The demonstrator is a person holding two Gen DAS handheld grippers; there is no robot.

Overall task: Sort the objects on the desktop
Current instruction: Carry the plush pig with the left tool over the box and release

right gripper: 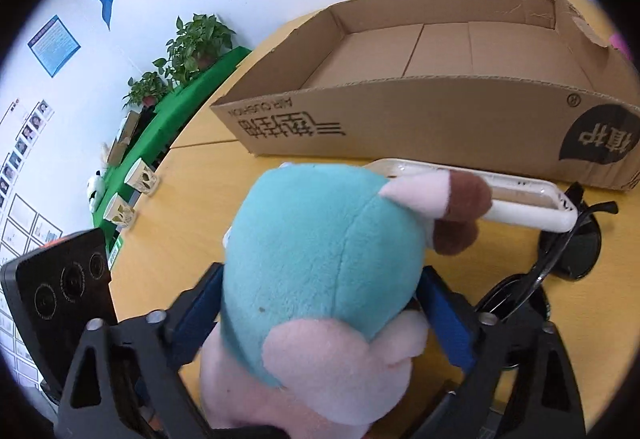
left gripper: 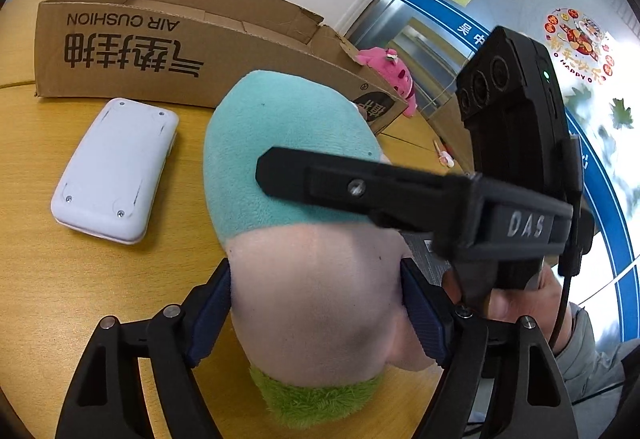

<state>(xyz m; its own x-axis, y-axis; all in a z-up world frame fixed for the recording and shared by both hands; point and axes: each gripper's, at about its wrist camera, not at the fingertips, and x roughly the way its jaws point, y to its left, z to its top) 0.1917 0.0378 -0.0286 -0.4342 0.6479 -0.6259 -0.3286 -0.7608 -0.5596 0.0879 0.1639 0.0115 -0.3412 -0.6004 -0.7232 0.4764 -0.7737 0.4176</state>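
Note:
A plush toy (left gripper: 304, 199) with a teal top, pale pink body and green fuzzy end is held between both grippers above the wooden table (left gripper: 80, 299). My left gripper (left gripper: 316, 319) is shut on its pink body. My right gripper (right gripper: 320, 315) is shut on its teal part (right gripper: 320, 251), and one of its fingers (left gripper: 360, 187) crosses the toy in the left wrist view. The open, empty cardboard box (right gripper: 460, 51) stands behind the toy and also shows in the left wrist view (left gripper: 180, 39).
A white plastic case (left gripper: 116, 171) lies on the table before the box, seen edge-on in the right wrist view (right gripper: 520, 199). Black sunglasses (right gripper: 560, 263) lie at right. A pink plush (left gripper: 392, 75) sits beyond the box. Potted plants (right gripper: 192, 43) stand past the table edge.

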